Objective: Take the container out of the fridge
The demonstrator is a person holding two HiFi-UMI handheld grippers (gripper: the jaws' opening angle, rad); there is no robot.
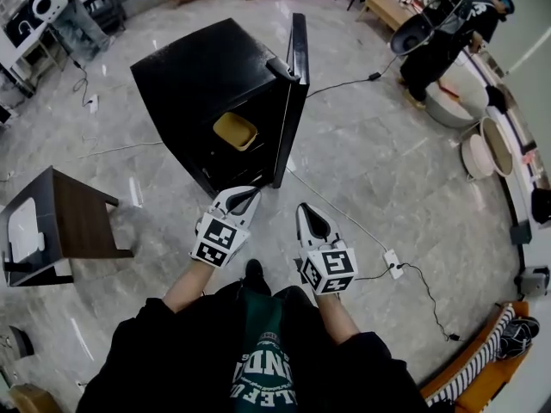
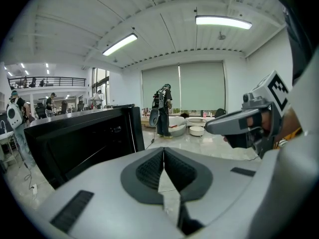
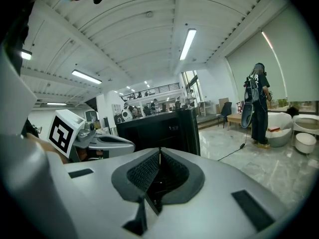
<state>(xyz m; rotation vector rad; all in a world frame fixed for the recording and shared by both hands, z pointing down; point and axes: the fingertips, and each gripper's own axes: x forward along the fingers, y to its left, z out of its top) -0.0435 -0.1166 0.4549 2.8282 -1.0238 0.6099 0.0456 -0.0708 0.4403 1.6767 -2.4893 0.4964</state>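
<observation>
A black mini fridge (image 1: 207,84) stands on the marble floor with its door (image 1: 297,84) swung open to the right. Inside, a yellow container (image 1: 235,131) rests on a shelf. My left gripper (image 1: 244,198) hovers just in front of the fridge's opening, shut and empty. My right gripper (image 1: 315,222) is beside it, a little nearer to me, also shut and empty. In the left gripper view the shut jaws (image 2: 163,152) point past the fridge (image 2: 84,138); the right gripper (image 2: 239,126) shows at the right. In the right gripper view the shut jaws (image 3: 159,154) face the fridge (image 3: 159,128).
A dark wooden side table (image 1: 77,222) stands at the left. A cable and a power strip (image 1: 394,263) lie on the floor at the right. A person (image 1: 439,33) with equipment stands at the far right near white basins (image 1: 482,149).
</observation>
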